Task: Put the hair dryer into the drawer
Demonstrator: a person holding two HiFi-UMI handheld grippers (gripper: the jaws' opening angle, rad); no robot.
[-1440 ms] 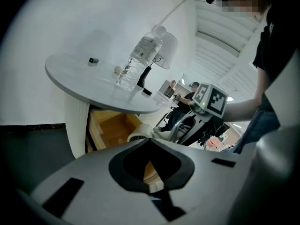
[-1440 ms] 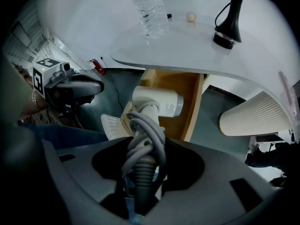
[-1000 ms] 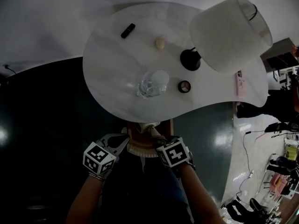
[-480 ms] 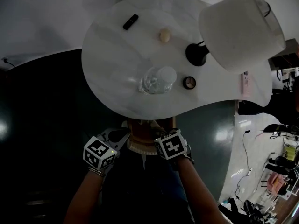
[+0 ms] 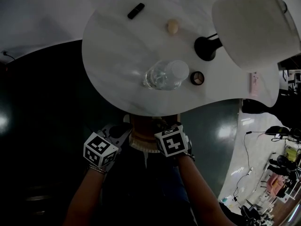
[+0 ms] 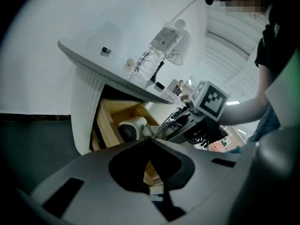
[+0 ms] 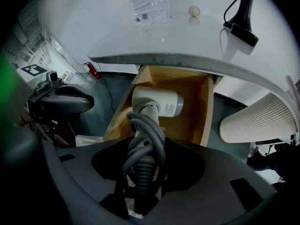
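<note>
Right gripper view: right tongs [image 7: 143, 165] clamped on hair dryer [image 7: 157, 102] handle over drawer [image 7: 202, 108]; left tongs [image 6: 149, 138] together, empty.

Lab-like room, floor cables [image 5: 254, 133], lamp table [image 5: 113, 60]

We hold both close together: our left gripper [image 6: 150, 139] has its jaws together, empty, while our right gripper [image 7: 144, 170] (pointing steeply down) clamps the hair dryer [image 7: 157, 103].
</note>
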